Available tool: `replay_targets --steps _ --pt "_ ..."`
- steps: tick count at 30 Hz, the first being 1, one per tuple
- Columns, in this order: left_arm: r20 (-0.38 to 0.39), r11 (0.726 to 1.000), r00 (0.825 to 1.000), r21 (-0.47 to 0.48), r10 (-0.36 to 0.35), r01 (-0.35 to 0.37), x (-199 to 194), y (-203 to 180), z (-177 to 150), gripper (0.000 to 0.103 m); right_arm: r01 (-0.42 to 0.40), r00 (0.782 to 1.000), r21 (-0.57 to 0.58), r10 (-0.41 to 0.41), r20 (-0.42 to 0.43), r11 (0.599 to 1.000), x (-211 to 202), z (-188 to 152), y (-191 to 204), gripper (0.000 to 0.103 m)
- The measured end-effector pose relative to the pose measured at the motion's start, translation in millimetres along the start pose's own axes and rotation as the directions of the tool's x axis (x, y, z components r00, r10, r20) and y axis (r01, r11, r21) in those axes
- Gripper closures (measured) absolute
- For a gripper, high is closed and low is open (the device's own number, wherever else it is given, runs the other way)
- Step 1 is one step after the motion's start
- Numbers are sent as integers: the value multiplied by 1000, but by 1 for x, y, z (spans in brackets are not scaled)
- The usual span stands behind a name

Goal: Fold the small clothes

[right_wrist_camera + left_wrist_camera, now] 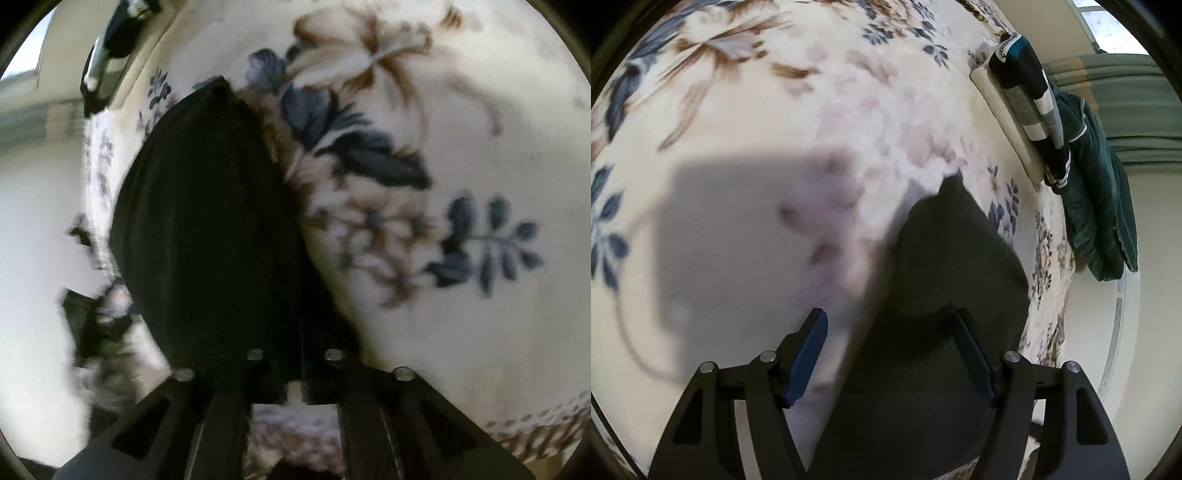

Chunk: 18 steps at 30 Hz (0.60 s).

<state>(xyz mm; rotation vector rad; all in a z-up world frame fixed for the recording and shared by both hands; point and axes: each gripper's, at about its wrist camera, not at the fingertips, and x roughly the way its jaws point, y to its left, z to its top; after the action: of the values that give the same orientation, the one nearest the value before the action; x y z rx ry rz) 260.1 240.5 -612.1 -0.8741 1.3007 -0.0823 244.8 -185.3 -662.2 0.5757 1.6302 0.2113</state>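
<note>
We see a dark cloth (945, 280) lying on the flowery blanket (746, 229). Our left claw (890, 354) hangs wide open over it, with the cloth running up toward one o'clock. Our right claw (295, 384) is pinched tight on the cloth (207, 229), which spreads toward eleven o'clock.

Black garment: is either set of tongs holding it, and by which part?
Right tongs look shut on the black garment at its near edge; the exact spot is blurred. Left tongs are open, holding nothing, with the garment lying between them.
</note>
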Motion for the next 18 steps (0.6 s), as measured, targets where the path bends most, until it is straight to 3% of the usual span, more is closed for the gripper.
replay_targets --steps 2,5,8,10,11,13,15,16,18 --pt "9 999 1000 32 -8 8 5 -14 13 36 58 996 -23 -59 -63 998 10 -4 0 100" --pt "19 994 1000 109 11 -13 12 -36 32 36 75 990 -48 -80 -112 996 3 13 13 100" --pt "33 981 996 178 77 -82 22 -55 47 36 76 996 -74 -79 -36 994 -25 46 42 97" --pt "40 972 994 210 100 -106 26 -64 53 36 -11 1000 -90 11 6 996 -34 70 66 91" --pt "43 968 993 224 108 -114 28 -69 55 36 -79 997 -102 80 3 992 -31 89 84 85" --pt "45 964 992 232 119 -126 31 -72 55 36 -147 989 -136 147 -10 980 -14 116 114 82" --pt "42 964 991 233 124 -131 33 -73 54 36 -158 987 -184 150 -56 970 17 142 142 82" --pt "43 963 991 235 128 -135 34 -73 52 36 -150 988 -211 137 -74 966 36 148 158 82" --pt "45 960 989 239 139 -146 35 -72 51 36 -13 1000 -250 8 -18 968 65 167 170 83"
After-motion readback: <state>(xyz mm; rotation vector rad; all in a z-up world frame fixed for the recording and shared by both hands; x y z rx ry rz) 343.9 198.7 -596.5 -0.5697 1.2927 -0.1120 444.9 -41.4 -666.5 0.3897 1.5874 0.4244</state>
